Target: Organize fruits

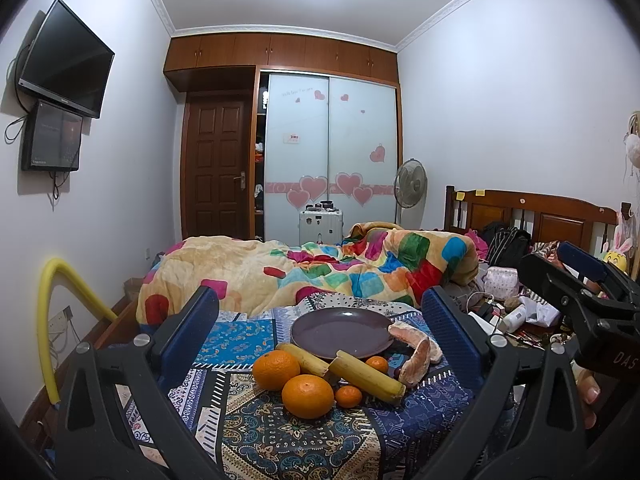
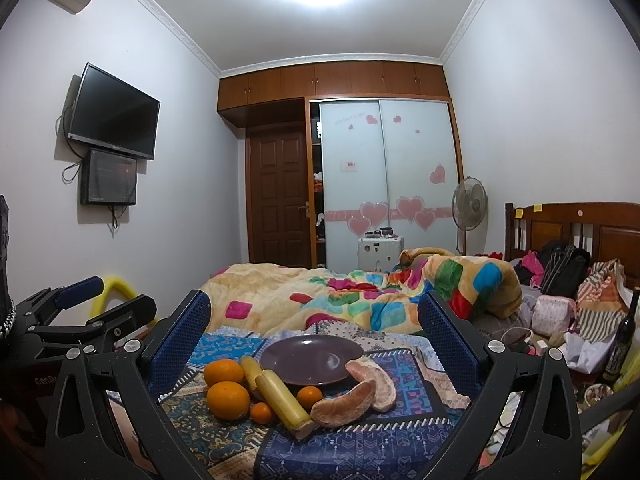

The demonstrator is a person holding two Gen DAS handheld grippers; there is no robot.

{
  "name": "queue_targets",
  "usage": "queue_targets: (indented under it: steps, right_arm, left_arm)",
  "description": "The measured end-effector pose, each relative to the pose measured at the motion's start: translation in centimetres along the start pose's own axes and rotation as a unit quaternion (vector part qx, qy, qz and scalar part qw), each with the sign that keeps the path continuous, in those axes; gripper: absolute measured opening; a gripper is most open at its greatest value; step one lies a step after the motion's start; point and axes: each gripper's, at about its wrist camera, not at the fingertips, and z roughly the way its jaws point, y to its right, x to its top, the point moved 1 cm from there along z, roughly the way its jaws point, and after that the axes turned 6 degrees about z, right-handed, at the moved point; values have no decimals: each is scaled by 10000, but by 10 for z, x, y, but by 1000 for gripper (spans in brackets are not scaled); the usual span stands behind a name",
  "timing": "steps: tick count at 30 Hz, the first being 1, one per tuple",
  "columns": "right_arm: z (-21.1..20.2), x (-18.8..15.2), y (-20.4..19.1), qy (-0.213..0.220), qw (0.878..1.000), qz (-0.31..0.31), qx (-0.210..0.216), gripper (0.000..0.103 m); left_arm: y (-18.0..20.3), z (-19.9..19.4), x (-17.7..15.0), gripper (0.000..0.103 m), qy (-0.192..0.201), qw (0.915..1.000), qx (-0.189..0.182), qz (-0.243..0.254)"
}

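Note:
An empty purple plate [image 1: 340, 330] [image 2: 310, 358] rests on a patterned cloth. In front of it lie two large oranges [image 1: 307, 395] [image 2: 228, 399], two small mandarins [image 1: 348, 396] [image 2: 262, 412], two yellow cane pieces [image 1: 366, 376] [image 2: 282, 398] and two peeled pomelo segments [image 1: 416, 362] [image 2: 346, 402]. My left gripper [image 1: 320, 336] is open, held back from the fruit with nothing between its blue pads. My right gripper [image 2: 314, 336] is open too, framing the plate and fruit from a distance. Each gripper shows at the edge of the other's view.
The cloth [image 1: 280, 432] covers a low surface at the foot of a bed with a colourful blanket [image 1: 320, 268]. Clutter of bags, cables and a dark bottle [image 2: 622, 340] crowds the right side. A yellow foam tube [image 1: 52, 320] stands at the left.

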Motion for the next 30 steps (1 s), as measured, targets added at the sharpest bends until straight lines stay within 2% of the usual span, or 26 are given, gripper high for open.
queue_targets:
  steps: [7, 16, 24, 30]
  right_arm:
    - [13, -7, 6, -166, 9998, -16, -75, 103]
    - [55, -33, 28, -816, 9952, -301, -439, 103]
    - [99, -57, 60, -1608, 9836, -502, -652, 103]
    - [137, -74, 84, -2324, 9700, -349, -622, 103]
  left_arm:
    - [-2, 18, -5, 103, -209, 9997, 112, 42]
    - [-19, 76, -33, 103, -1007, 9949, 78, -3]
    - [-47, 137, -70, 103, -1855, 9819, -129, -360]
    - [-58, 178, -90, 103, -2347, 9711, -215, -379]
